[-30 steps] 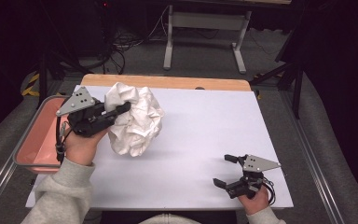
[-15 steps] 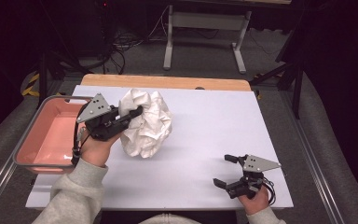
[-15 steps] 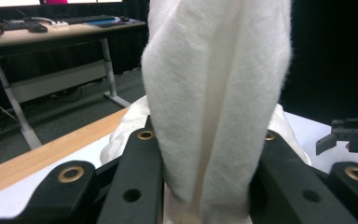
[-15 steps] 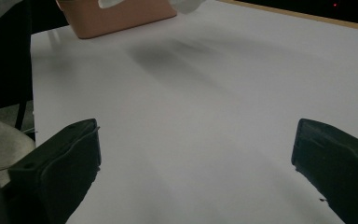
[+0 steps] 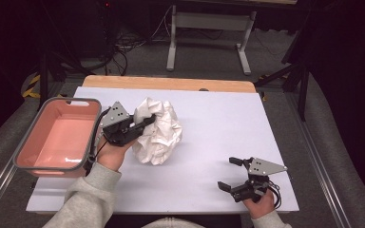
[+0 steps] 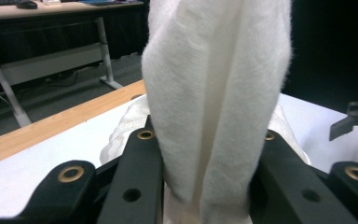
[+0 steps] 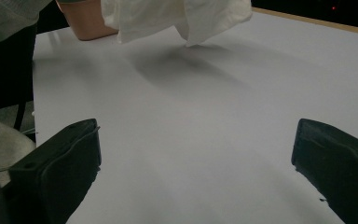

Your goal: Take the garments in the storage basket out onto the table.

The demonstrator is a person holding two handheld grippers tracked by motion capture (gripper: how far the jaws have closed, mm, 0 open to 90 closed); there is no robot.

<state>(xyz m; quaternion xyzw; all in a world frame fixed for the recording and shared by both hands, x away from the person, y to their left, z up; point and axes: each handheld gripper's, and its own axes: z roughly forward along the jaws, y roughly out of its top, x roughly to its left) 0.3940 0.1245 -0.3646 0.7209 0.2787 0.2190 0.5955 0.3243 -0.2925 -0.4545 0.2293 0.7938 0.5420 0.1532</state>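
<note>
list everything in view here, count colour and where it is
crumpled white cloth: one, white, held up over the left-centre of the table, pinched in the left gripper
pink plastic bin with grey rim: one, pink, at the table's left edge, nothing visible in it
white table top with wooden far edge: one, white, under everything
grey metal table frame: one, grey, on the floor beyond the table
left gripper: one, black, fingers closed on a fold of the cloth
right gripper: one, black, fingers spread, low at the table's near right corner
grey sleeves: two, bottom edge
</note>
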